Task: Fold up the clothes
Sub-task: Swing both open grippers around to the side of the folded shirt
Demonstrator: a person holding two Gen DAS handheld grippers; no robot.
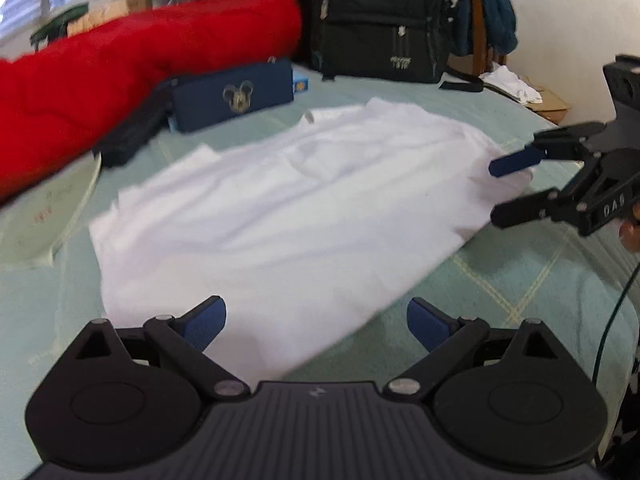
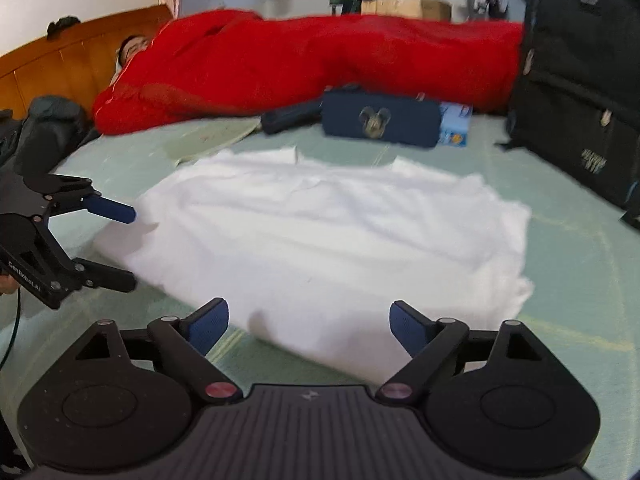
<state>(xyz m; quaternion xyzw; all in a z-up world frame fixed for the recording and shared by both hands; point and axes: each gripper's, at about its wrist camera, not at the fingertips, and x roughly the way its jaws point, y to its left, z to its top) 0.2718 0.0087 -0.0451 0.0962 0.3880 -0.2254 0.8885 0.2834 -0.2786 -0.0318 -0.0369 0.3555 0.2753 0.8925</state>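
Note:
A white garment (image 1: 280, 208) lies spread flat on the pale green bed sheet (image 1: 520, 280), partly folded, with a thick doubled edge (image 2: 340, 344) nearest the right wrist camera. My left gripper (image 1: 316, 320) stands open over the garment's near corner, its blue pads (image 1: 208, 320) wide apart and clear of the cloth. My right gripper (image 2: 310, 322) is open too, hovering over that doubled edge with nothing pinched. Each shows in the other's view: the right gripper (image 1: 504, 188) at the garment's right side, the left gripper (image 2: 124, 246) at its left side.
A person lies under a red quilt (image 2: 304, 64) along the bed's far side, by a wooden headboard (image 2: 60, 64). A navy pouch (image 1: 236, 96), a black backpack (image 1: 376, 20) and a paper sheet (image 1: 48, 216) sit around the garment. A chair (image 1: 488, 16) stands beyond.

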